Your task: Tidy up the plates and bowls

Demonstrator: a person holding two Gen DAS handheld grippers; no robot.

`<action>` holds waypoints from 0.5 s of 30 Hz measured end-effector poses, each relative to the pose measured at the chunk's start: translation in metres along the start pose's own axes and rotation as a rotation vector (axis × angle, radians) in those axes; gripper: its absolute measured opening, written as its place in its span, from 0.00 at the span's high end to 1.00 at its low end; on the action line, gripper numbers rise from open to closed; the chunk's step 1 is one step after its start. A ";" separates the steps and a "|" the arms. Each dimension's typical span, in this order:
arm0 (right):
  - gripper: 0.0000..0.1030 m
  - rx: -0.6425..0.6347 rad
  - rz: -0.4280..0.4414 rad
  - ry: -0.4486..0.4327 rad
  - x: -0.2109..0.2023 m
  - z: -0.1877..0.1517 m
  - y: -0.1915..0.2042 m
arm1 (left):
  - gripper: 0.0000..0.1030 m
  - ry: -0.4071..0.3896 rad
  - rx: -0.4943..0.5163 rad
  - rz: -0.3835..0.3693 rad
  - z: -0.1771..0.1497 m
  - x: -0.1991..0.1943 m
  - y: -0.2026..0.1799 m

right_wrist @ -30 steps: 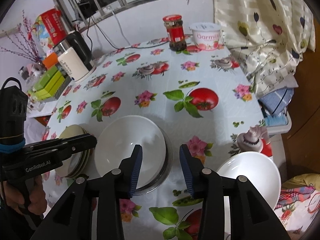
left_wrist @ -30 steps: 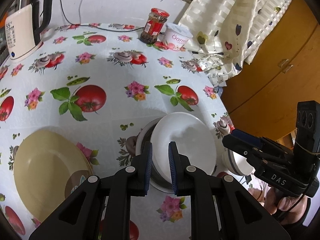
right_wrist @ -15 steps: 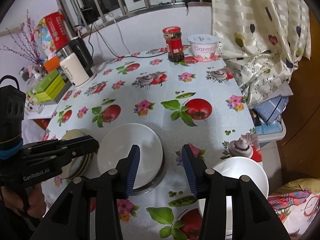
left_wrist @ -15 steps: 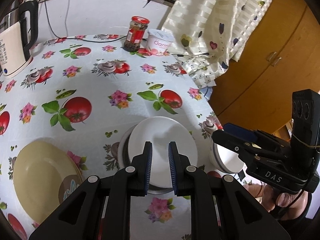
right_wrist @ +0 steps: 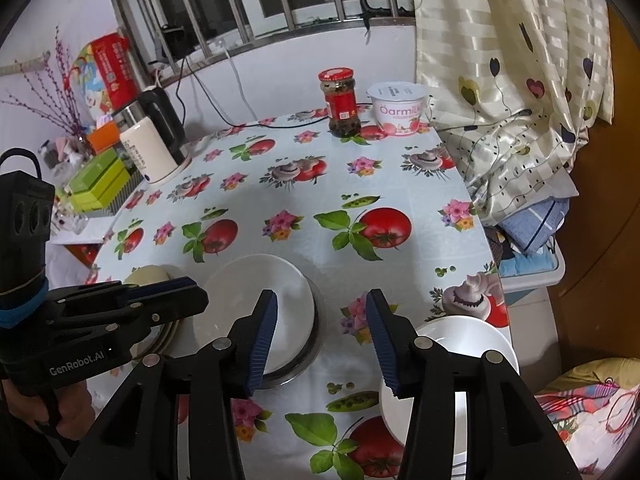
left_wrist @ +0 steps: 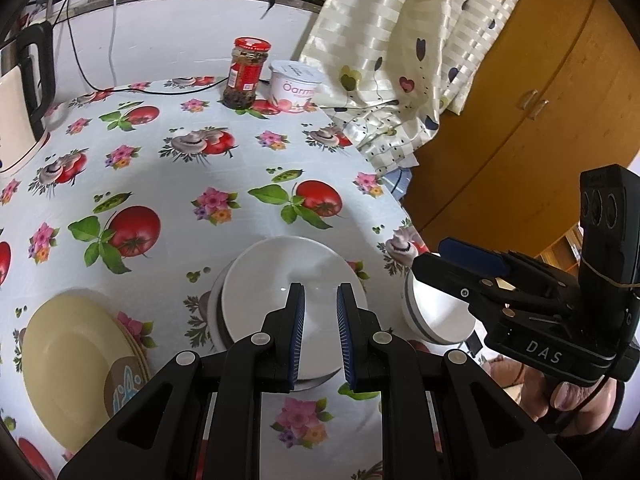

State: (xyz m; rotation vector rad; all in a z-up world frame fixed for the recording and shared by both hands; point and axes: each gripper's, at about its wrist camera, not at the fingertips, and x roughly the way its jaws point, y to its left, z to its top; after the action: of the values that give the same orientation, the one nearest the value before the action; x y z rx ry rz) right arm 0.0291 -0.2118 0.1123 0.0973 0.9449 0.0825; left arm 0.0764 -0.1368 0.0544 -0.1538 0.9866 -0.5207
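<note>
A: Where do the dishes sit?

B: A white bowl point(left_wrist: 294, 280) nests in a grey-rimmed one, towards the near side of the table point(left_wrist: 224, 176). To its left in the left wrist view lies a stack of yellow plates point(left_wrist: 68, 356), close to the table's near left edge. On the other side a second white bowl point(right_wrist: 472, 340) stands right by the table's right edge, near the corner.

A: And the claws?

B: The left gripper point(left_wrist: 320, 332) hangs above the nested bowl with a narrow gap between its blue pads and nothing in it. The right gripper point(right_wrist: 322, 344) has a wider gap, and its jaws are opening; only tablecloth shows between them, with the nested bowl just left of its left finger and the second white bowl behind its right finger. Neither has hold of anything.

A: How much room is there to move?

B: Plenty further in. The middle of the cloth is bare from the bowls to the far edge, where a red-lidded jar point(right_wrist: 340, 102) and a yoghurt tub point(right_wrist: 398, 108) stand side by side. A kettle point(right_wrist: 150, 152) occupies the far left corner. A curtain point(right_wrist: 508, 80) drapes over the far right edge.

A: Any tight spots?

B: The near strip: plates, nested bowl and second bowl are lined up there, each near its neighbour.
</note>
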 end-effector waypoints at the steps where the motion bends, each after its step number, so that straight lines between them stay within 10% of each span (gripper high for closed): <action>1: 0.55 0.001 0.000 -0.001 0.000 0.000 -0.001 | 0.83 0.001 0.003 -0.001 0.000 0.001 -0.001; 15: 0.55 0.039 -0.011 -0.018 -0.009 -0.007 -0.018 | 0.83 0.025 0.041 -0.020 0.001 0.012 -0.022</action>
State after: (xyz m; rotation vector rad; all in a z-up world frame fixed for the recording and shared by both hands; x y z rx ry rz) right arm 0.0186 -0.2306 0.1130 0.1281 0.9287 0.0529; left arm 0.0749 -0.1618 0.0534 -0.1208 0.9985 -0.5617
